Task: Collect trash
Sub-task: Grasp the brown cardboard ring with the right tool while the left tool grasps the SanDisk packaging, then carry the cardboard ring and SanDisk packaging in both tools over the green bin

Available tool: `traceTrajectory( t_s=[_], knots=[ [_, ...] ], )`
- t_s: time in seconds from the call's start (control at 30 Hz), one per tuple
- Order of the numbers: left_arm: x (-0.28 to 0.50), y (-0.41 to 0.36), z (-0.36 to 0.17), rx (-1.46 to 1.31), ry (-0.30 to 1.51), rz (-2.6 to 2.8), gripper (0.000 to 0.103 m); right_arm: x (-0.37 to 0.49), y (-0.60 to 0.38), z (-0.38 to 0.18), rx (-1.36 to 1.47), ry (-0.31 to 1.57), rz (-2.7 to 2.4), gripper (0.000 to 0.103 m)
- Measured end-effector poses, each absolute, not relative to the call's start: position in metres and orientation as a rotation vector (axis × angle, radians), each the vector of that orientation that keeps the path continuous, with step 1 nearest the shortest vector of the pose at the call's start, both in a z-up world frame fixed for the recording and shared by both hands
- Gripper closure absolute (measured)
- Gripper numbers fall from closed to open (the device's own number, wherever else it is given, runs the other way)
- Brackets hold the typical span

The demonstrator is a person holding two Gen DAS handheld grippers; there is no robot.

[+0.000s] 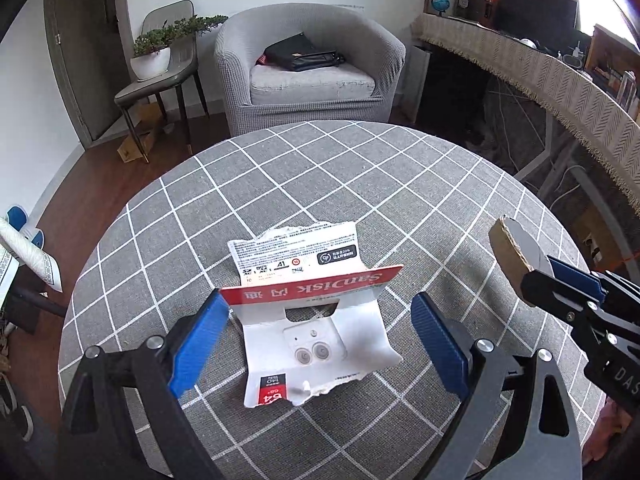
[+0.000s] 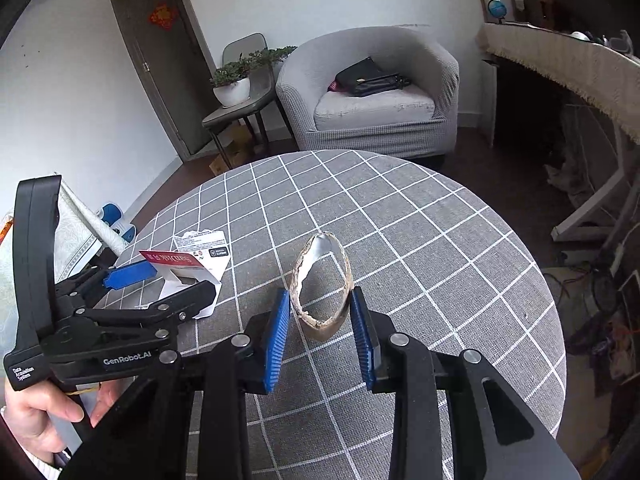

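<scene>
A torn white and red memory-card package (image 1: pixel 316 340) lies on the round grey checked table (image 1: pixel 320 168), its red flap folded up. My left gripper (image 1: pixel 320 304) hangs just above it, open, one blue pad on each side of the package. The right view shows the same package (image 2: pixel 200 254) under the left gripper (image 2: pixel 180 280). My right gripper (image 2: pixel 322 300) is shut on a squashed brown cardboard ring (image 2: pixel 320 328), held on edge above the table. In the left wrist view the ring (image 1: pixel 512 246) sticks out of the right gripper (image 1: pixel 538 278) at the right edge.
Beyond the table are a grey armchair (image 1: pixel 308 68) with a black bag, a chair carrying a potted plant (image 1: pixel 152 60), and a long cloth-covered desk (image 1: pixel 560 80) on the right. A person's hand (image 2: pixel 40 412) grips the left tool's handle.
</scene>
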State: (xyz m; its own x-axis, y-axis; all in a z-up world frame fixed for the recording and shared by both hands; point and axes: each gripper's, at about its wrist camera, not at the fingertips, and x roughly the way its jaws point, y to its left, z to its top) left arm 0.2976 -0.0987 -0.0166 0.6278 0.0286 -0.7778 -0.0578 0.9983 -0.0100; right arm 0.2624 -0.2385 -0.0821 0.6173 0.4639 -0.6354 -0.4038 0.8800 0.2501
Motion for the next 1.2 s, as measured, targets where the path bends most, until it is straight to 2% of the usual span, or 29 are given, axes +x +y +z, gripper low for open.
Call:
traceTrajectory(
  t_s=[0.13,0.2,0.3,0.87,1.2],
  knots=[
    [0.304,-0.097,-0.022,-0.028,0.901,0.081,0.010,0.261,-0.236,-0.083,0.085,0.761,0.501,0.072],
    [0.306,-0.094,-0.024,-0.029,0.907,0.093,0.019,0.260,-0.235,-0.083,0.086,0.762,0.503,0.072],
    [0.307,-0.091,-0.025,-0.055,0.902,0.063,0.026,0.260,-0.232,-0.082,0.084,0.765,0.512,0.072],
    [0.255,-0.076,-0.005,-0.069,0.863,-0.036,0.026,0.229,-0.206,-0.080,0.022,0.780,0.530,0.072],
    [0.204,-0.041,0.004,-0.045,0.867,-0.057,0.026,0.194,-0.174,-0.074,0.032,0.754,0.555,0.072]
  ],
)
